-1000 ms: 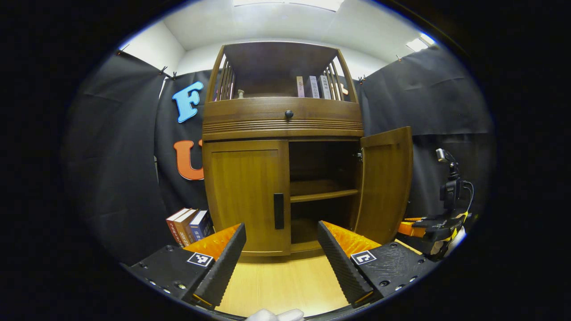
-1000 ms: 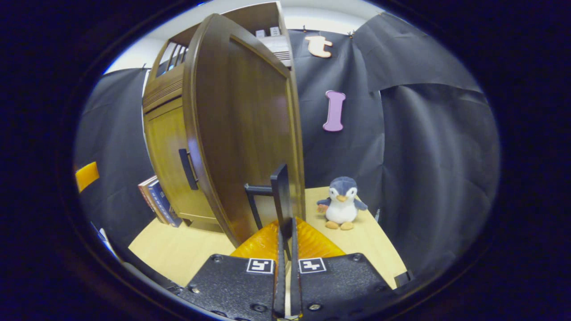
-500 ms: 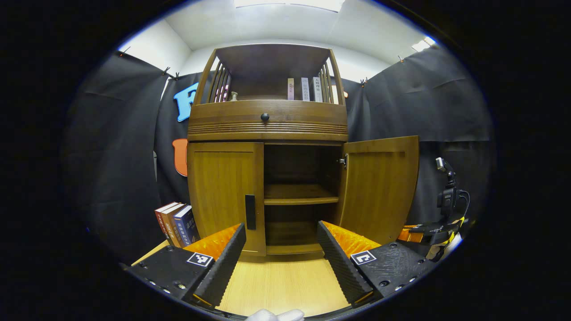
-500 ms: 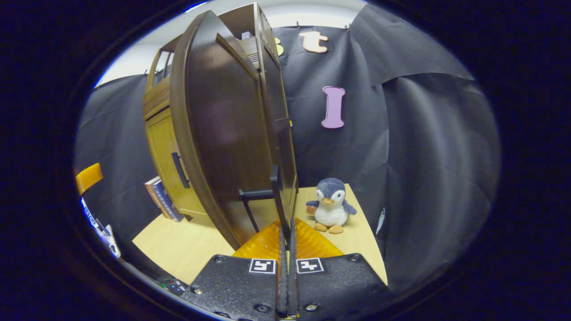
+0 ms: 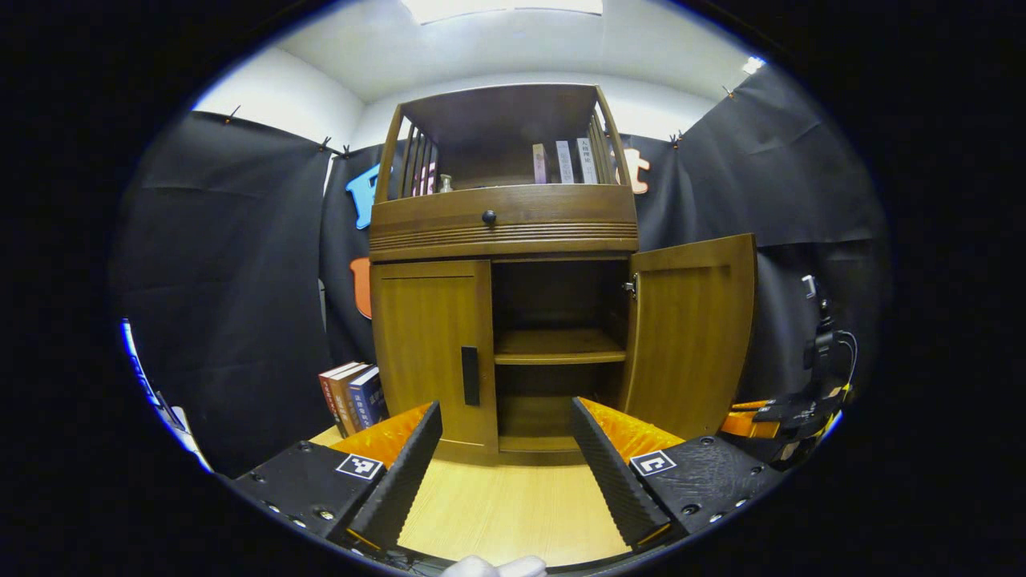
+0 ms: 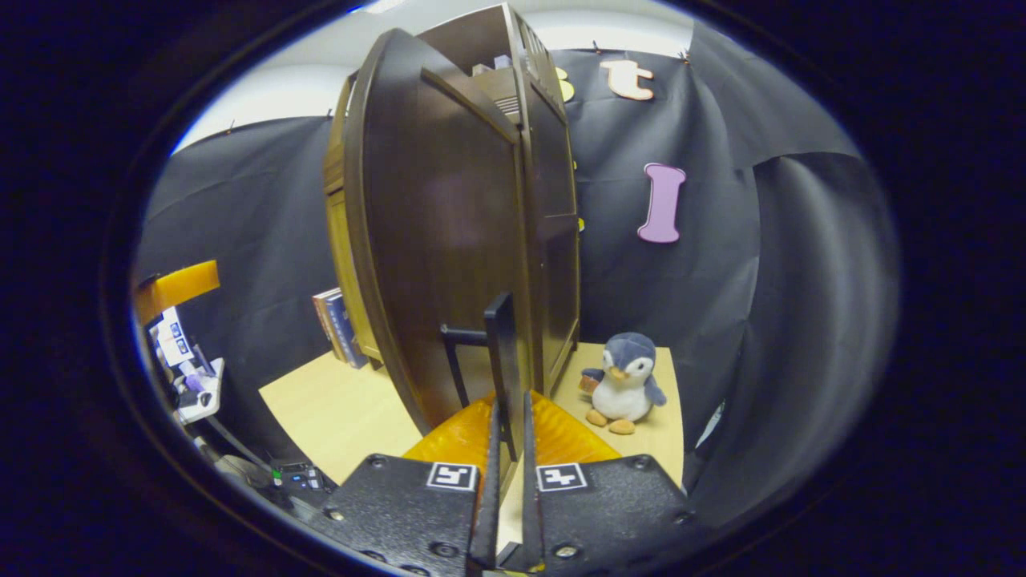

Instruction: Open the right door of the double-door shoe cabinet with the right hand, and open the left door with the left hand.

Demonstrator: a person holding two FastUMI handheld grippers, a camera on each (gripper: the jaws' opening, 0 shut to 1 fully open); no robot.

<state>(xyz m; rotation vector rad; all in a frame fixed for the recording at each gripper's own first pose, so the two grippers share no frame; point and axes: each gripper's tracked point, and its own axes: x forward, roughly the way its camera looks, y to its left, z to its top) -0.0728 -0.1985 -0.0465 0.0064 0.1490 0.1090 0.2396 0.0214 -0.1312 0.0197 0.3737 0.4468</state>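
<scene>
The wooden shoe cabinet (image 5: 505,228) stands straight ahead in the left gripper view. Its left door (image 5: 429,353) is closed, with a dark vertical handle (image 5: 470,375). The right door (image 5: 693,332) stands swung wide, baring two inner shelves. My left gripper (image 5: 506,449) is open, well short of the left door, with nothing between its fingers. In the right gripper view, my right gripper (image 6: 510,405) is shut on the right door's dark bar handle (image 6: 501,344), seen edge-on against the open door (image 6: 449,240). That gripper (image 5: 789,413) also appears at the far right beside the open door.
Several books (image 5: 353,397) lean against the cabinet's left side, and more stand on its top shelf (image 5: 565,163). A plush penguin (image 6: 621,385) sits on the pale wooden floor (image 5: 505,505) behind the open door. Equipment (image 6: 180,361) lies at the left edge.
The right door has swung a little wider with the right gripper on its handle, and that gripper's finger gap looks slightly larger. The left gripper stayed open and turned a little, shifting the cabinet rightward.
</scene>
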